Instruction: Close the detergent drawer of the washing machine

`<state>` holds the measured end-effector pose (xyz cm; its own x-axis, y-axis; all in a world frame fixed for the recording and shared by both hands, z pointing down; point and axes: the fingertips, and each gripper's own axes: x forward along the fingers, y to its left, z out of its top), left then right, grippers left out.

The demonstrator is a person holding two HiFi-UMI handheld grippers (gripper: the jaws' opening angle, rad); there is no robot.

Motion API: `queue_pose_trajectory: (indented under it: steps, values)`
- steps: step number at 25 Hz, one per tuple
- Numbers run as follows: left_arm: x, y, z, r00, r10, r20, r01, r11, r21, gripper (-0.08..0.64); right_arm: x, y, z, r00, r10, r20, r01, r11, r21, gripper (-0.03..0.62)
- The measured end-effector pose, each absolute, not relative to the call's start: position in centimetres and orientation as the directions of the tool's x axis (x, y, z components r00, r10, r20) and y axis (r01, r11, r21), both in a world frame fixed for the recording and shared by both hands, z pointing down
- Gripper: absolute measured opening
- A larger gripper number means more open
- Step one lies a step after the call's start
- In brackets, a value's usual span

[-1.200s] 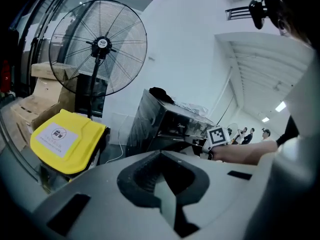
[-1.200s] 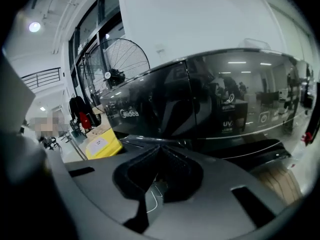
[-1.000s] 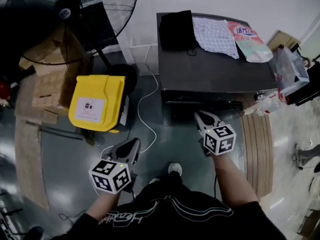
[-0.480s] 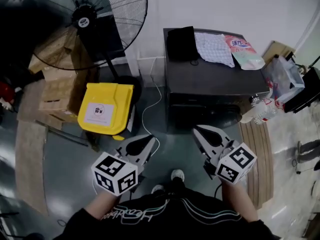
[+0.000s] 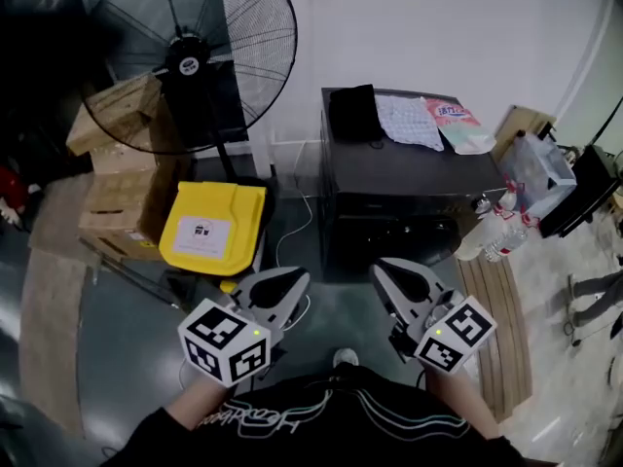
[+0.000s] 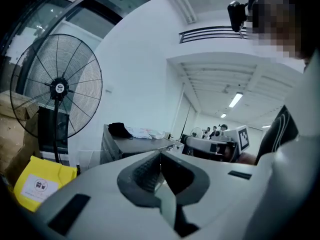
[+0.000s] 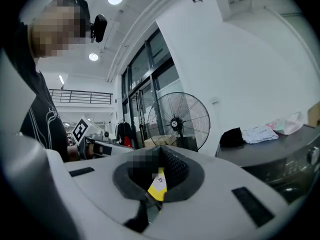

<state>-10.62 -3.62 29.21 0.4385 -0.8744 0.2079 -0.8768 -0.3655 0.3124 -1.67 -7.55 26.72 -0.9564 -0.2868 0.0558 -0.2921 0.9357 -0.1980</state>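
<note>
The dark washing machine (image 5: 409,168) stands against the white wall, its front panel (image 5: 389,212) facing me. Its detergent drawer is too dark to make out. The machine also shows at the right edge of the right gripper view (image 7: 285,159). Both grippers hang low near my body, well short of the machine. My left gripper (image 5: 298,278) is shut with nothing in it, its pads meeting at the tip (image 6: 160,156). My right gripper (image 5: 378,269) is likewise shut and empty (image 7: 159,154).
On the machine's top lie a black cloth (image 5: 353,113), a checked cloth (image 5: 409,122) and a detergent pouch (image 5: 458,123). A big floor fan (image 5: 190,61), cardboard boxes (image 5: 117,163) and a yellow bin (image 5: 212,230) stand left. Bottles (image 5: 496,232) and a wooden board (image 5: 496,300) are right.
The right gripper has drawn back from the machine's front toward my body. The left has shifted a little toward the middle. The view has pulled away, so the machine looks farther off.
</note>
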Motion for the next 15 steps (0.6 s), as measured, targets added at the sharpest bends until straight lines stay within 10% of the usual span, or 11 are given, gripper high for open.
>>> queue_pose_trajectory:
  steps: [15]
  values:
    - [-10.9,-0.7,29.3,0.464,-0.861,0.207,-0.865,-0.39,0.317,0.023,-2.2,-4.2,27.1,-0.954,-0.296,0.048,-0.299,0.926,-0.23,0.026]
